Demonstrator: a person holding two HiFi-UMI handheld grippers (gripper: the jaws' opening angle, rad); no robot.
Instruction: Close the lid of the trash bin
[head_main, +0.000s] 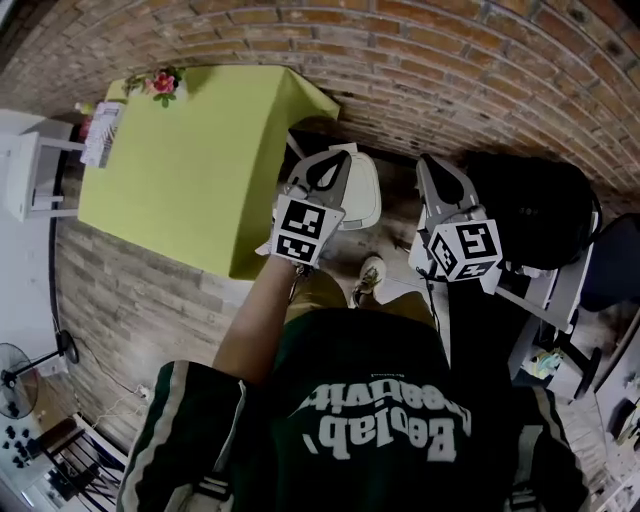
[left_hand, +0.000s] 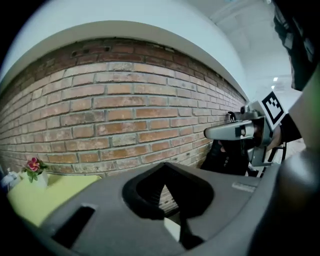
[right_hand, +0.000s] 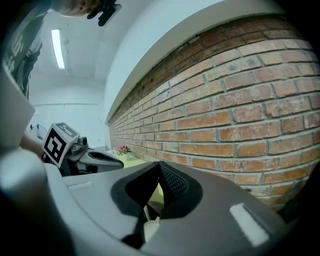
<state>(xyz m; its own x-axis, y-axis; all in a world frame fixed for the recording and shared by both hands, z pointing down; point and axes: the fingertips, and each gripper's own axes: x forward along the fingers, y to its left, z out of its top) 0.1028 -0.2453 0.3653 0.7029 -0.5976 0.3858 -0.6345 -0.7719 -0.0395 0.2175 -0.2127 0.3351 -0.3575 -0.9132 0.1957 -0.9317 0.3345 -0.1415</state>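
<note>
Left gripper (head_main: 336, 160) and right gripper (head_main: 430, 165) near the trash bin (head_main: 362, 198).
Both jaws clenched, empty; green counter (head_main: 190, 160) left, black chair (head_main: 540, 215) right.

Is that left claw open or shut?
Shut. In the left gripper view the left claw has its tips touching, nothing between them.

Bin (head_main: 366, 196), table (head_main: 190, 165) on seemingly wooden floor (head_main: 130, 300)

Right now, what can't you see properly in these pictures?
- Trash bin: head view, the left gripper covers part; lid open or shut, cannot tell.
- Gripper views: the right gripper and the left gripper each block the bin below.
- White item on the green table: head view, too small.
</note>
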